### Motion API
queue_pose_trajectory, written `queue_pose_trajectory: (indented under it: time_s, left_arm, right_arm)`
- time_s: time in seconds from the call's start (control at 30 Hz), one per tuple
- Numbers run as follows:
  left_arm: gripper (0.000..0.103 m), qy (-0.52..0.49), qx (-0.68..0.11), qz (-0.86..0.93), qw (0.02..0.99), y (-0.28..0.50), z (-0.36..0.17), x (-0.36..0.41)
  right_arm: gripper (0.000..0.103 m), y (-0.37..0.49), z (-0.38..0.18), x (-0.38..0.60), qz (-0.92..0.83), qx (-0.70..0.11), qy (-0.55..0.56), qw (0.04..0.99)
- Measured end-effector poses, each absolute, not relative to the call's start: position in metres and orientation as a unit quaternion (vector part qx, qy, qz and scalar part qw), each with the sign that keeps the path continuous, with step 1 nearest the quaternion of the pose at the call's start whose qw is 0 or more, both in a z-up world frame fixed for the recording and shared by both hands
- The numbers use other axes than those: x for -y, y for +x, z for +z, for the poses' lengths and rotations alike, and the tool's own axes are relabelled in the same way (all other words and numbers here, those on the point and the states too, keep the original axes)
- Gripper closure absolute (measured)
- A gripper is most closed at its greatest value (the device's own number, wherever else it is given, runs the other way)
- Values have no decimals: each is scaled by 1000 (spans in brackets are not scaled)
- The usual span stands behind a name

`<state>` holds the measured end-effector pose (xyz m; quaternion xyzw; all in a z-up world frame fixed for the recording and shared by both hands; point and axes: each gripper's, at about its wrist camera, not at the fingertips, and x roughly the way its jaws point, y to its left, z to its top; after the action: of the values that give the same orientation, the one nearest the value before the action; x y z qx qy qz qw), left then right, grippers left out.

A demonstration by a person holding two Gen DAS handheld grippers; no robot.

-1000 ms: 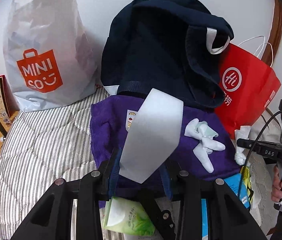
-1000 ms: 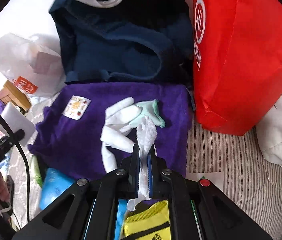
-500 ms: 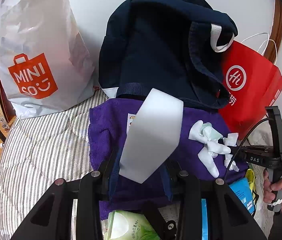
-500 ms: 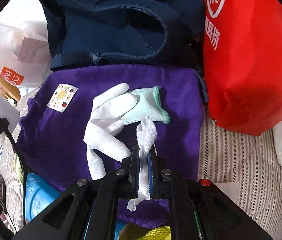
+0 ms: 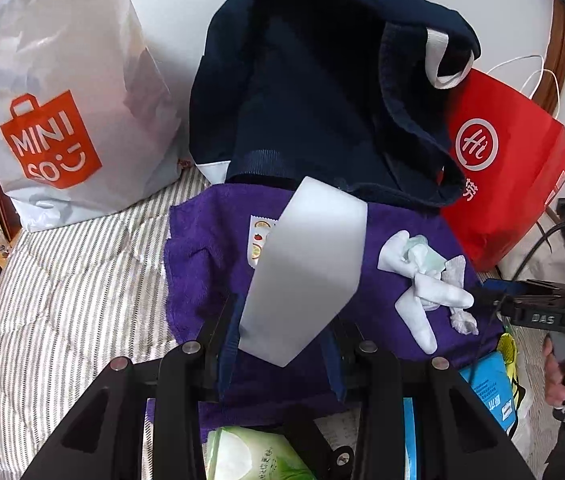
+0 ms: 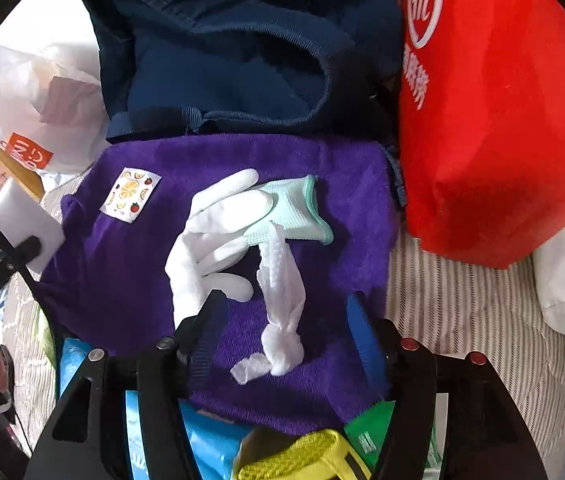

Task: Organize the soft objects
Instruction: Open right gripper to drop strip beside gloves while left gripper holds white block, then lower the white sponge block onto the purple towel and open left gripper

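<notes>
My left gripper (image 5: 282, 336) is shut on a white foam sponge block (image 5: 306, 276) and holds it above a purple towel (image 5: 202, 264). My right gripper (image 6: 282, 312) is open; a knotted white mesh cloth (image 6: 280, 300) lies between its fingers on the purple towel (image 6: 142, 280). A white glove with a mint cuff (image 6: 226, 216) lies just beyond the cloth, touching it. In the left wrist view the glove (image 5: 414, 292) and the cloth (image 5: 458, 300) lie at the towel's right side, with the right gripper (image 5: 494, 300) beside them.
A navy bag (image 5: 322, 92) stands behind the towel. A red paper bag (image 5: 506, 168) is to its right, a white Miniso bag (image 5: 58, 112) to its left. Blue (image 6: 210, 448), green and yellow packets (image 6: 306, 460) lie under the towel's near edge on the striped bedding (image 5: 62, 300).
My right gripper has opened and let go of the white mesh cloth, which now lies on the purple towel beside the glove. The left gripper still holds the sponge, nearly unmoved.
</notes>
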<state>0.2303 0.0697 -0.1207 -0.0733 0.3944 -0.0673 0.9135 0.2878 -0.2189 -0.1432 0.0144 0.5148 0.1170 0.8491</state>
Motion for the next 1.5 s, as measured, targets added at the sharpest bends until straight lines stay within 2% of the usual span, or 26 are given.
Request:
queue_pose_trajectory:
  time_s: [0.5,1.23,1.43,1.5]
  left_arm:
    - [68,-71,-419,-69,902,264,-142,-50]
    - [65,-53,-455,-50,887,281,-168,-37]
    - [51,-52,-465,-49,882,277,-171,-35]
    - [42,-50,-465,-47,883,274,-170,-34]
  right_arm:
    - [41,247,-98,223,131,-470,24,873]
    - [41,221,-96,229,132,-465,26,875]
    - [41,214,-100,237,128,-470,35,872]
    - [41,210,-102,240,126,-473,38,871]
